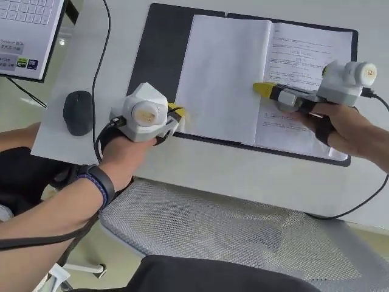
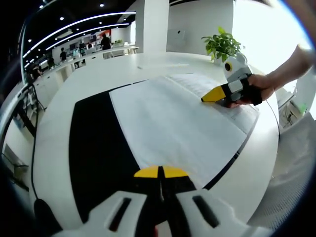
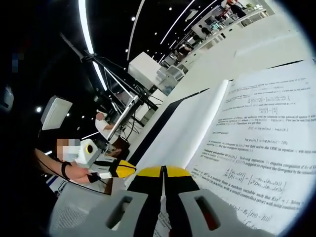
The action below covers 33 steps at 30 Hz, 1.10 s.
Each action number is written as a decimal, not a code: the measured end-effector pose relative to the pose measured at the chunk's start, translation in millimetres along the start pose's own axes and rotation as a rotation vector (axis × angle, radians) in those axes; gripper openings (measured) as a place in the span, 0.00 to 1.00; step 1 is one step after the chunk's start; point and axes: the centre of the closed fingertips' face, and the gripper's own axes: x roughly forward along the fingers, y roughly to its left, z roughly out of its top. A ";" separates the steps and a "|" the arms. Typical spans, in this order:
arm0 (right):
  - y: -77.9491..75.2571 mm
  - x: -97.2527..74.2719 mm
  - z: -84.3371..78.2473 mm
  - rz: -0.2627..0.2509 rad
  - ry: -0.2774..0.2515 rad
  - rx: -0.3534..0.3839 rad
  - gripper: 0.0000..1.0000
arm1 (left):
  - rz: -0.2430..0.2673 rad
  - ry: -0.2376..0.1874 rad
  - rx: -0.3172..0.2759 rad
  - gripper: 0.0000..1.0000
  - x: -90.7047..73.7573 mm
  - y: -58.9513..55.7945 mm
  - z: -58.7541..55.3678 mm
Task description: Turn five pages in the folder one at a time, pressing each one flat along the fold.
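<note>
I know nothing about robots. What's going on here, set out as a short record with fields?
Setting: white table
Folder: lying open, dark cover
Pages: blank page beside printed page
Right hand-held gripper: jaws shut, tip on the printed page next to the fold
Left hand-held gripper: jaws shut, by the blank page's near outer corner
Also there: mouse, laptop
</note>
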 end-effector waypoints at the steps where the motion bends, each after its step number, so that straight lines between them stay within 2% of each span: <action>1: 8.0 -1.2 -8.1 0.015 0.013 -0.001 0.00 | 0.000 0.000 0.000 0.00 0.1 -0.2 0.0; 4: 23.1 -4.6 -24.4 0.039 0.037 -0.002 0.00 | -0.001 -0.001 -0.002 0.00 0.2 -0.4 0.1; 14: 58.9 -15.4 -64.0 0.095 0.092 0.010 0.00 | 0.000 -0.001 -0.001 0.00 1.0 -0.3 0.1; 21: 65.9 -19.5 -74.7 0.110 0.117 0.004 0.00 | 0.001 -0.002 -0.002 0.00 1.2 -0.2 0.2; 33: 62.3 -21.3 -75.9 0.114 0.130 0.010 0.00 | 0.003 0.001 -0.001 0.00 1.4 -0.3 0.2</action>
